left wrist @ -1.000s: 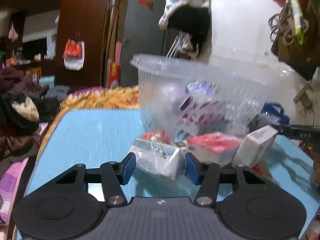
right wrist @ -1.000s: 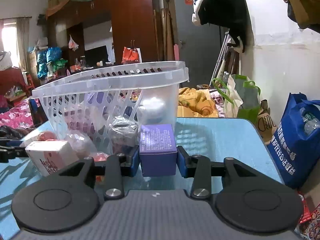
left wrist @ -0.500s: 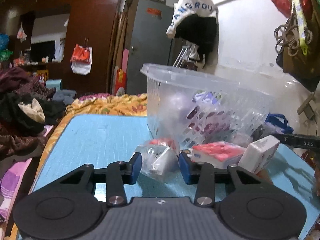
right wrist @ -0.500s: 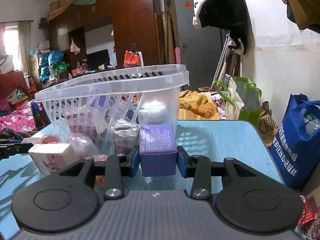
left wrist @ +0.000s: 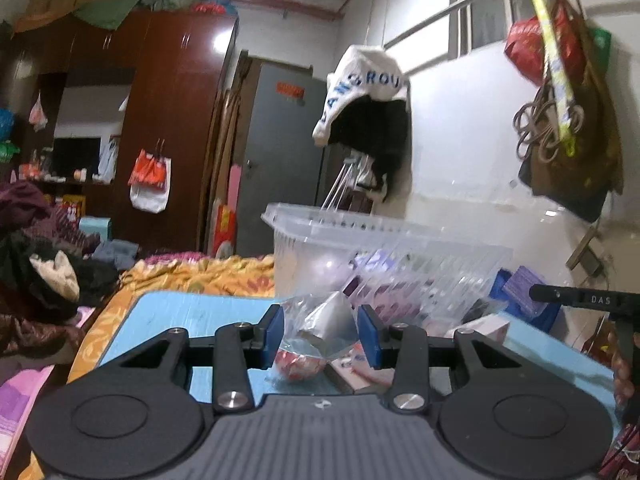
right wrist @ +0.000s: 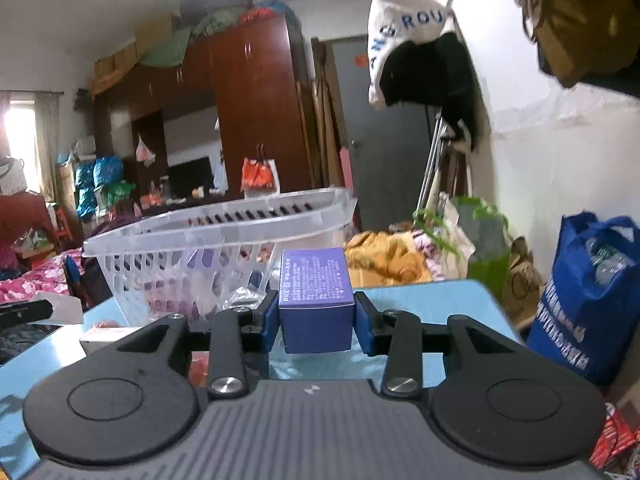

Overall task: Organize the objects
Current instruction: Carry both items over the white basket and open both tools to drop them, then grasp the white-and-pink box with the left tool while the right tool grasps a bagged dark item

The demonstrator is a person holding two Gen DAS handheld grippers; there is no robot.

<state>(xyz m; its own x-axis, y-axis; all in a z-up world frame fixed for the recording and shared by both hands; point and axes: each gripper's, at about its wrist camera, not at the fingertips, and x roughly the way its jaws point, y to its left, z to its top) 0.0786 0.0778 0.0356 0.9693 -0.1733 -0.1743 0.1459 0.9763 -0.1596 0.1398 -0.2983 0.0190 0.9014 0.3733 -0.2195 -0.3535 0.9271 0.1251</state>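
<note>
Both grippers are loaded, basket next. The right gripper (right wrist: 316,318) is clamped on the purple box (right wrist: 316,300), pads flat on its 2 side faces, box upright and lifted clear of the blue table (right wrist: 432,304). The left gripper (left wrist: 322,336) has a clear plastic packet (left wrist: 326,320) pinched between narrow fingers; its jaws closed in on it within the last second and the pads press the crinkled bag from both sides, the packet hanging off the table.

The clear basket (right wrist: 224,220) sits ahead and to the left of the purple box, its rim a bit above the box top in that view. From the left wrist the basket (left wrist: 384,240) lies ahead and slightly right, rim above the packet. So both loads likely need to go up and over the rim. Neither hand looks clearly nearer. Loose boxes lie on the table at the basket's foot.
</note>
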